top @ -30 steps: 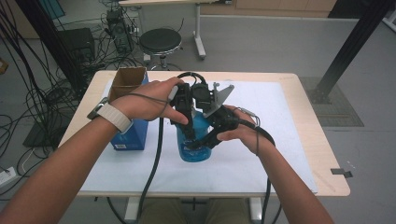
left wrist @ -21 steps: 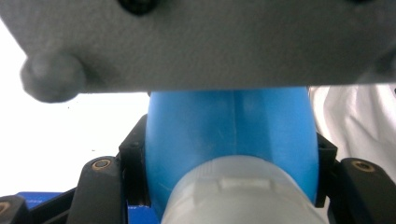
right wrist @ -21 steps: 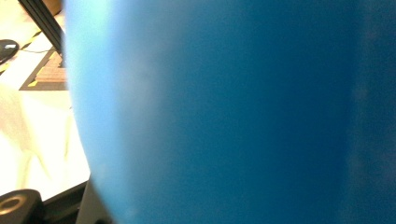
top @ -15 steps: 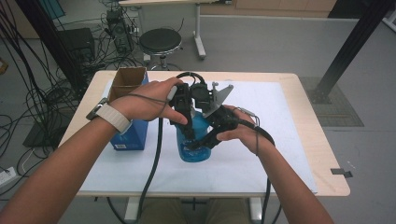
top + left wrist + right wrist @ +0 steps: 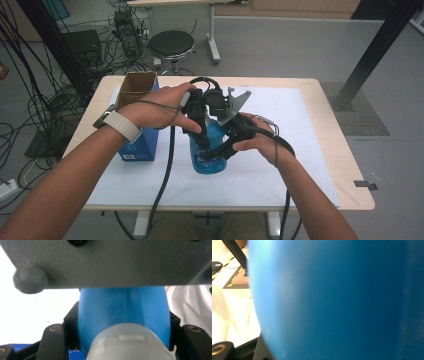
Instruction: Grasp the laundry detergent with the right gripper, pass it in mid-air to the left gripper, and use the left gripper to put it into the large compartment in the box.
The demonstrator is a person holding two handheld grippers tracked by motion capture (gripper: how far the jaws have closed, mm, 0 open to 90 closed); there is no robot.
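Your left gripper (image 5: pixel 200 132) jaws clamped on the blue bottle (image 5: pixel 209 150) below its pale cap (image 5: pixel 130 345); bottle upright between both jaws, long axis vertical, cap up; your right gripper (image 5: pixel 220 150) jaws closed on its body.

A light wooden table (image 5: pixel 345 165) is covered with a white sheet (image 5: pixel 280 170). Beyond it a grey floor (image 5: pixel 300 50) is seen, on which a round black stool (image 5: pixel 171 45) is placed. Tangled black cables (image 5: pixel 35 105) are spread at the left, beside dark equipment (image 5: pixel 82 45). A black slanted post (image 5: pixel 372 55) is set at the right.
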